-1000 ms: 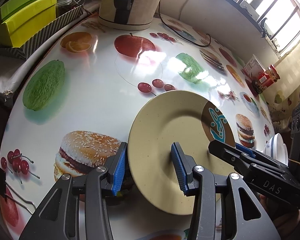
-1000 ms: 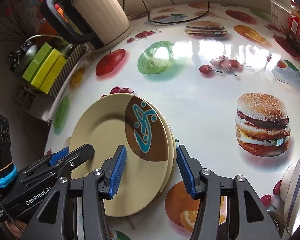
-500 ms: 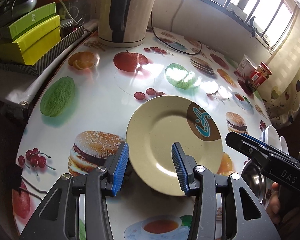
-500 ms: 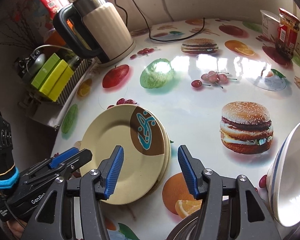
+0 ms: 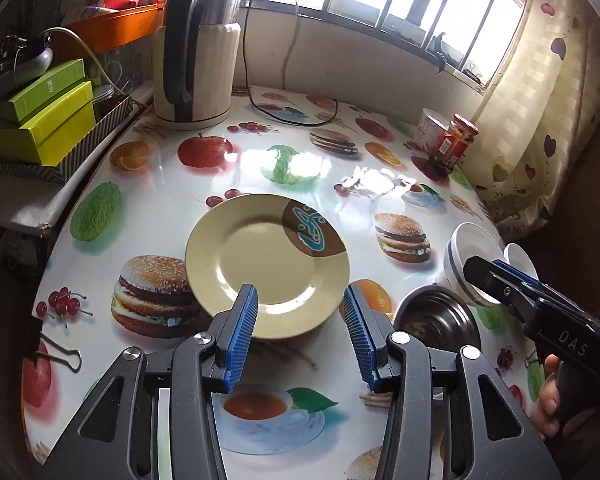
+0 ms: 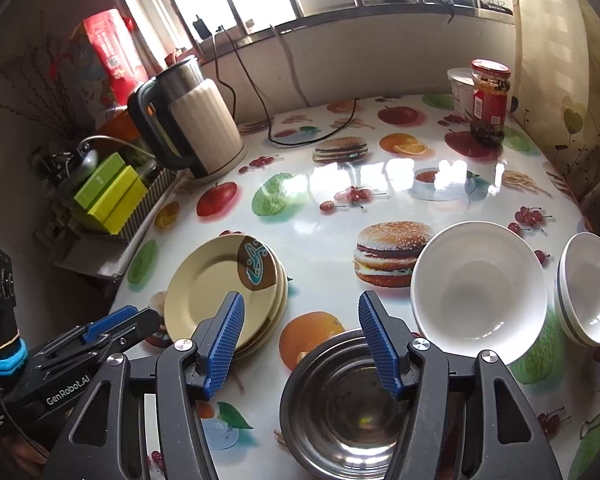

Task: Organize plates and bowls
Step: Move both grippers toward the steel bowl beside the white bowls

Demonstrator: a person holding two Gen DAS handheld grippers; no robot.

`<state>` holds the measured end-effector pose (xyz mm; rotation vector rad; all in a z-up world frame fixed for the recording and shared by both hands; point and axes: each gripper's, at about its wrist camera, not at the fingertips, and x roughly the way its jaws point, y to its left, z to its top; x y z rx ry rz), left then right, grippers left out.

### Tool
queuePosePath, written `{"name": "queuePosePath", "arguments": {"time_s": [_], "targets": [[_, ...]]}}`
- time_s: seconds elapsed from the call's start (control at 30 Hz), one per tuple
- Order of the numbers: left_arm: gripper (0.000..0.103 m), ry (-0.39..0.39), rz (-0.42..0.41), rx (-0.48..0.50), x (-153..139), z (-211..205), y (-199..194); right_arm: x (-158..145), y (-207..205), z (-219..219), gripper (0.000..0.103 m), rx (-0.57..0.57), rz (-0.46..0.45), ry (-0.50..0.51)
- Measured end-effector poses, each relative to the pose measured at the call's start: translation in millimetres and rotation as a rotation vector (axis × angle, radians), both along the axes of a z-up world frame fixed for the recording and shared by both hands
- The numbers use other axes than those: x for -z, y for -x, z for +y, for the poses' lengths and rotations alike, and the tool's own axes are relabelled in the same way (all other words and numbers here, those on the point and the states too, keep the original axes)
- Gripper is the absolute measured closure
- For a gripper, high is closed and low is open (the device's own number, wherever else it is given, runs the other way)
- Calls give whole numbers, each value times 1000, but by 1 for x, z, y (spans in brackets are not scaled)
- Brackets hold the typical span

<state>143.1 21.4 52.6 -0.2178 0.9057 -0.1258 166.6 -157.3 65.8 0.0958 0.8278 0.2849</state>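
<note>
The middle of the glossy food-printed tabletop (image 6: 328, 236) lies bare, giving open passage between the near dishes and the far edge. Along the near side the way is crowded: a stack of beige plates with a brown-and-teal patch (image 6: 220, 292) sits left, a round stainless steel bowl (image 6: 348, 408) just beside it, then a large white bowl (image 6: 480, 292) touching or nearly touching the steel one, and smaller stacked white bowls (image 6: 588, 292) at the right edge. A tall cream electric kettle with black handle (image 5: 198, 60) and its trailing black cord (image 5: 284, 116) block the far left corner; a red-lidded glass jar (image 6: 490, 100) and a white tub (image 6: 460, 90) occupy the far right.
</note>
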Motion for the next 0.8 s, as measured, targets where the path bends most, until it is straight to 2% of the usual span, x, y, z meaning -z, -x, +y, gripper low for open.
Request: {"name": "queuePosePath", "arguments": {"time_s": [0.2, 0.5, 0.8], "targets": [[57, 29, 10, 85, 9, -31, 11, -1, 35, -34, 42, 79, -51, 38], [57, 56, 94, 156, 39, -61, 6, 17, 70, -84, 42, 196, -59, 59], [57, 88, 152, 173, 61, -75, -13, 52, 67, -96, 42, 178, 19, 28]]}}
